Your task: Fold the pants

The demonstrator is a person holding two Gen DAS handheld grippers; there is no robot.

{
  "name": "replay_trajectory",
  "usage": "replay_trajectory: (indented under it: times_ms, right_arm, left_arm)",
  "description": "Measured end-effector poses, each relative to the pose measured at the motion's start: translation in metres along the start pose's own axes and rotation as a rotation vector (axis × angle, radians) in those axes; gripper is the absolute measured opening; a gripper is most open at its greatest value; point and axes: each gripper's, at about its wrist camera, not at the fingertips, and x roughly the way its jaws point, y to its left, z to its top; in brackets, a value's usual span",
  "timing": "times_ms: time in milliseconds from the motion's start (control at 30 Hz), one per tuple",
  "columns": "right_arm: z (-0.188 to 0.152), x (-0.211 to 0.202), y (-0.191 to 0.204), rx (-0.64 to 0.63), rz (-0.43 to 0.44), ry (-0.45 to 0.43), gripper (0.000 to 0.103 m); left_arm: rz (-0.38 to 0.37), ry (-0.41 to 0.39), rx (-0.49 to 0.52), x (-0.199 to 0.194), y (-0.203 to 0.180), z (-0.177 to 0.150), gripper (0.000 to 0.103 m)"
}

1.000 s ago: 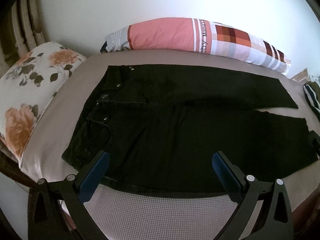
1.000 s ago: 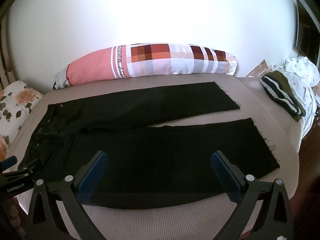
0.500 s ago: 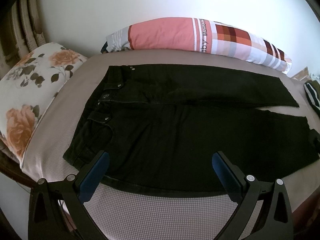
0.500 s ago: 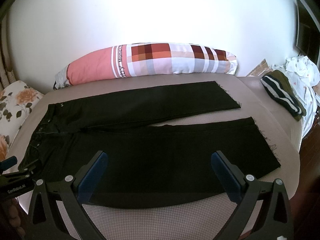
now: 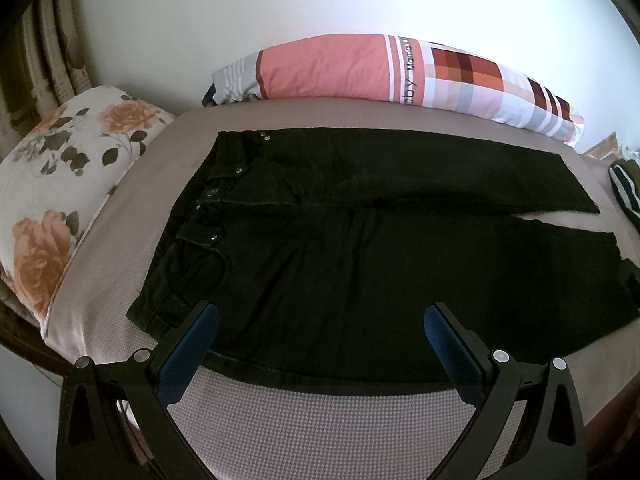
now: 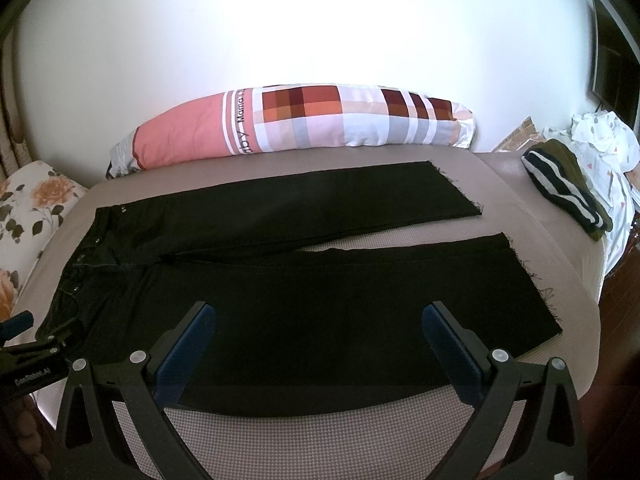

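Observation:
Black pants [image 5: 360,248] lie flat on the bed, waistband to the left, both legs spread out to the right. In the right wrist view the pants [image 6: 320,292] show both frayed hems at the right. My left gripper [image 5: 320,320] is open and empty, above the near edge of the pants by the waistband. My right gripper [image 6: 320,320] is open and empty, above the near leg. The left gripper also shows at the left edge of the right wrist view [image 6: 24,344].
A plaid and pink bolster [image 6: 304,120] lies along the wall. A floral pillow [image 5: 60,184] sits at the left end. A striped dark garment [image 6: 568,188] and white cloth [image 6: 600,140] lie at the right end. The bed's near edge [image 5: 320,432] is below the grippers.
Both views have shifted slightly; the pants sit a touch lower and nearer in the left wrist view. Both grippers stay open and empty.

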Motion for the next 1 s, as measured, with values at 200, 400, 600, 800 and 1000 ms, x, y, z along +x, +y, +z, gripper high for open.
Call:
replay_trajectory:
  times_ms: [200,400,600,800,1000]
  right_arm:
    - [0.000,0.000,0.000,-0.001,0.002,-0.001,0.103]
    - [0.000,0.001,0.001,-0.003,-0.001,0.002,0.103]
    - [0.001,0.001,0.001,-0.006,-0.003,0.002,0.103]
    - [0.002,0.003,0.002,-0.002,0.011,0.010,0.103]
    - [0.007,0.011,-0.001,0.013,0.032,0.033,0.103]
  left_arm:
    - [0.007,-0.001,0.003,-0.001,0.000,0.002,0.102]
    - [0.013,-0.002,0.006,-0.001,-0.001,0.004,0.102]
    - [0.013,-0.003,0.006,-0.001,-0.001,0.007,0.102]
    - [0.016,-0.002,0.006,0.002,-0.001,0.011,0.102]
    - [0.016,0.005,0.006,0.011,0.004,0.018,0.102]
